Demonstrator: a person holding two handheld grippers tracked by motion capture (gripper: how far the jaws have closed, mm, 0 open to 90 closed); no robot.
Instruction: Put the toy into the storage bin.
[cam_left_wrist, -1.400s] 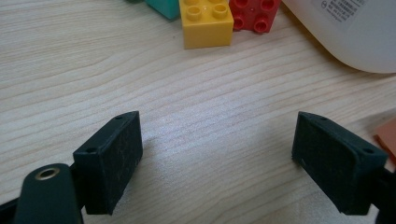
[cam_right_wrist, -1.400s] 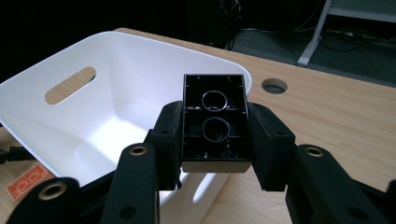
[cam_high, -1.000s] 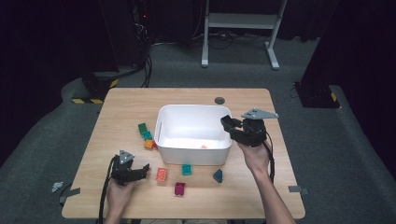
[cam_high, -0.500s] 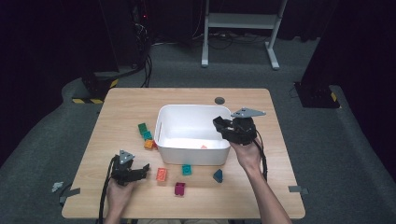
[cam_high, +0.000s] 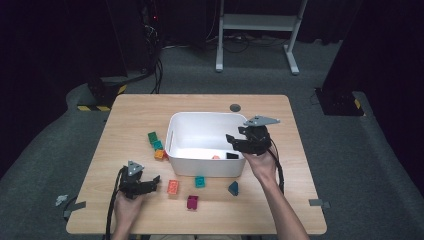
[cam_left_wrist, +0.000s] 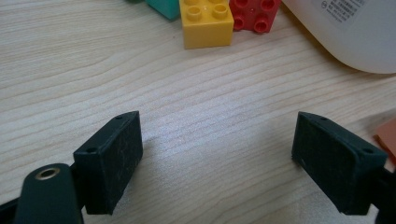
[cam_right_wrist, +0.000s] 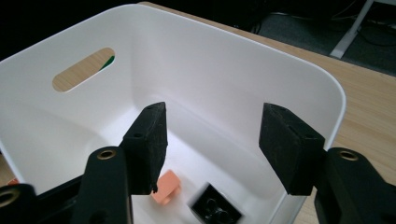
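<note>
The wooden table (cam_high: 130, 120) holds a white bin (cam_high: 176, 134) near its middle, with loose toy bricks scattered along the bin's left and near sides. The work in hand looks like gathering these bricks into the bin.

The right gripper (cam_high: 239, 143) hangs over the bin's right end, jaws spread wide and holding nothing. A second ago it stood outside the bin's right wall; since then it has swung in over the rim. A black brick (cam_right_wrist: 215, 209) now lies on the bin floor right below it, blurred in the right gripper view as if just landing, beside a small salmon-pink brick (cam_right_wrist: 167, 185). My judgement is that the black brick has just been let go, so one more piece is in and this hand is free for the next.

The left gripper (cam_high: 148, 183) rests low on the table at the near left, where it was a second ago. Its jaws are wide apart and empty, with bare wood between them. An orange brick (cam_high: 173, 187) lies just beside it, likely the next pick.

Outside the bin there remain a teal brick (cam_high: 200, 181), a dark blue wedge (cam_high: 233, 188), a magenta brick (cam_high: 192, 202), and a cluster by the left wall including a yellow brick (cam_left_wrist: 206, 21) and a red brick (cam_left_wrist: 254, 13).
</note>
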